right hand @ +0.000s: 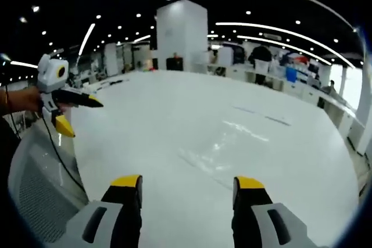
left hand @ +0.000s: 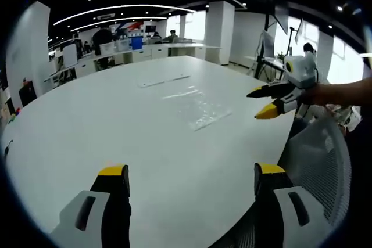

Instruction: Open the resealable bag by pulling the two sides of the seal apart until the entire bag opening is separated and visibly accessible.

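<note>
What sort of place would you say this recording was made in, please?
Most likely an open-plan office or lab: a large white table bearing a clear resealable bag, rows of desks with people behind, a mesh office chair and strip lights on a dark ceiling.

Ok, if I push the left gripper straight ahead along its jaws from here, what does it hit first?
Probably the bare white table. The left gripper is open and aimed across the tabletop; the clear resealable bag lies further ahead, slightly right of centre. Depth is hard to judge, so it may pass above the surface and reach the bag.
</note>
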`<state>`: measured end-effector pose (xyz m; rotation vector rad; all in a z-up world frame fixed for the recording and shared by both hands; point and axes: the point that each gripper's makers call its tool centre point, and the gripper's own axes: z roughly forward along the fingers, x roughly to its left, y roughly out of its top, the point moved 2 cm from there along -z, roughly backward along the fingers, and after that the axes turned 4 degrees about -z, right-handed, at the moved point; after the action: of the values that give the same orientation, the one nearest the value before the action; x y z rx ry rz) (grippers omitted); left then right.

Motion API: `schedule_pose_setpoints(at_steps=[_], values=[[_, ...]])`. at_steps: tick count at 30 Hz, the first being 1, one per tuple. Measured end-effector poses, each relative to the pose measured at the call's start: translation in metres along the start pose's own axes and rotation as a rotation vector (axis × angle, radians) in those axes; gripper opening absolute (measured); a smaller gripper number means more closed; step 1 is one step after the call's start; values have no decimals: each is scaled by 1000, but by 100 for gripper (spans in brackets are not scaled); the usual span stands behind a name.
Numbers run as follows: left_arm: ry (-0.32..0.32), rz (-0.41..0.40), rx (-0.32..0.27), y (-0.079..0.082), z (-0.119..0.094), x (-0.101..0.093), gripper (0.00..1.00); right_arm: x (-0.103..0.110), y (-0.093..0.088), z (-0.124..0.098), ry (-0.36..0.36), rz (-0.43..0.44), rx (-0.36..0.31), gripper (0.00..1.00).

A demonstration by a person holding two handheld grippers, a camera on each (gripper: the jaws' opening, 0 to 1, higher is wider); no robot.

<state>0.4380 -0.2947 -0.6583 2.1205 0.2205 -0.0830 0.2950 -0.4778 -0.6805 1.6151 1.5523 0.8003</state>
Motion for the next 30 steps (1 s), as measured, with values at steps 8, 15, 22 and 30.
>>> schedule_pose_setpoints(at_steps=[8,15,22,30], values=[[4,-15,-6,2,2,3,86,-2,-2,31,67,-92,51,56],[10,-24,-5,2,3,6,86,-8,0,47,97,-112,67,51],[20,-33,4,-2,2,11,86,-12,-1,63,140,-159,97,46],[26,-36,5,-2,1,14,86,-12,3,80,172,-189,118,38]])
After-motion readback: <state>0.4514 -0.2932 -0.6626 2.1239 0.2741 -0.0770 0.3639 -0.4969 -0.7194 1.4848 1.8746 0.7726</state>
